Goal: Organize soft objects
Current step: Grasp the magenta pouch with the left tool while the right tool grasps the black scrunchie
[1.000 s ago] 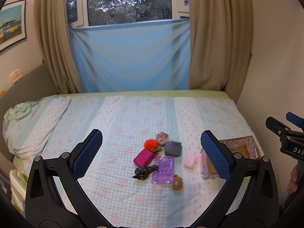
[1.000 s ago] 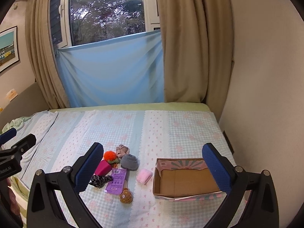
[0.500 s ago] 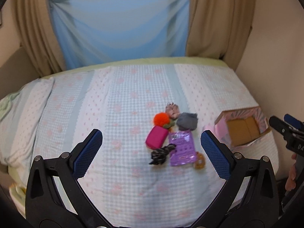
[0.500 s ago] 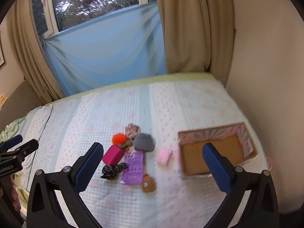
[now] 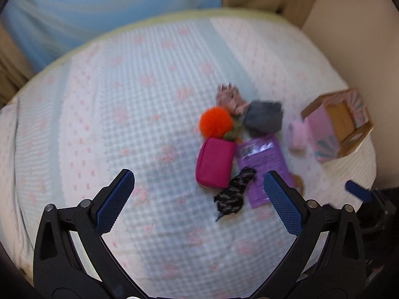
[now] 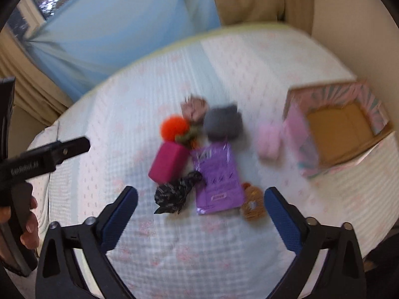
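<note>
Both views now look down on the bed point(image 5: 149, 99) from nearer than a second ago; window gone from the left view.

- Left gripper point(image 5: 197, 199): spread wide, empty, above the bedcover.
- Right gripper point(image 6: 200, 210): spread wide, empty, over the near end of the pile.
- Pile, mid-bed, items touching: orange pom-pom point(image 6: 173, 129), magenta pouch point(image 6: 168, 162), grey bundle point(image 6: 223, 124), purple packet point(image 6: 217, 174), black-and-white scrunchie point(image 6: 174, 194), brown ball point(image 6: 253, 204).
- Pink roll point(image 6: 269, 143): just beside the box.
- Box point(image 6: 344, 127): open, empty, right of the pile.

Step, judged: approach, nothing gathered yet. Next move calls for lowering onto one item and pinching it alone.
</note>
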{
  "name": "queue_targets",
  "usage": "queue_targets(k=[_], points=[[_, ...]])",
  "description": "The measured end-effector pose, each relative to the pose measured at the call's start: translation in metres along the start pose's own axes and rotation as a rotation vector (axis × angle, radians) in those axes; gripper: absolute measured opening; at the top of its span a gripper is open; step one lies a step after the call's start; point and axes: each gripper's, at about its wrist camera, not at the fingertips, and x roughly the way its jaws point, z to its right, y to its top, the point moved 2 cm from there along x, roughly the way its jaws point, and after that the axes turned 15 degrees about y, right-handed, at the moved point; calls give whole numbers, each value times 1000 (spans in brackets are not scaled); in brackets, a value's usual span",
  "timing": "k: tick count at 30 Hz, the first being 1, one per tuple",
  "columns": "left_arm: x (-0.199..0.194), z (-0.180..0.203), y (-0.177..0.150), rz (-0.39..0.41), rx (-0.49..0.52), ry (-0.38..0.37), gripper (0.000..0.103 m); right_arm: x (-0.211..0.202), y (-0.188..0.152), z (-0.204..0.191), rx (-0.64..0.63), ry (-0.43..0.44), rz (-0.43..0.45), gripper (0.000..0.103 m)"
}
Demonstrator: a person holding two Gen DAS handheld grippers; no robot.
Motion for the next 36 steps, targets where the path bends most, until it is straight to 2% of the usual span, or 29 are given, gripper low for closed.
queue_targets(k=[5, 11, 13, 16, 20, 24, 26, 31, 32, 36], points=[[66, 22, 13, -113, 83, -29, 102, 66, -10, 15, 129, 52, -77, 90], [135, 61, 15, -222, 212, -58, 102, 137, -25, 29, 278, 91, -128, 73], [154, 73, 12, -250, 246, -77, 102, 155, -32, 34, 331, 104, -133, 72], [168, 84, 9, -259, 275, -101, 102, 171, -42, 42, 417, 146, -118, 71], [179, 96, 5, -262, 304, -96, 102, 183, -49, 54, 502, 195, -84, 64], [196, 105, 2, -283, 302, -81, 89, 193, -51, 57, 518, 218, -90, 60], [202, 108, -2, -291, 302, -62, 73, 195, -51, 56, 517, 229, -88, 58], [208, 111, -8, -282, 286, -53, 63, 208, -45, 58, 516, 285, -85, 43], [208, 109, -9, -278, 287, -50, 61, 210, -43, 59, 521, 300, -85, 35], [194, 107, -11, -269, 270, -48, 54, 212, -37, 64, 528, 321, -98, 31]])
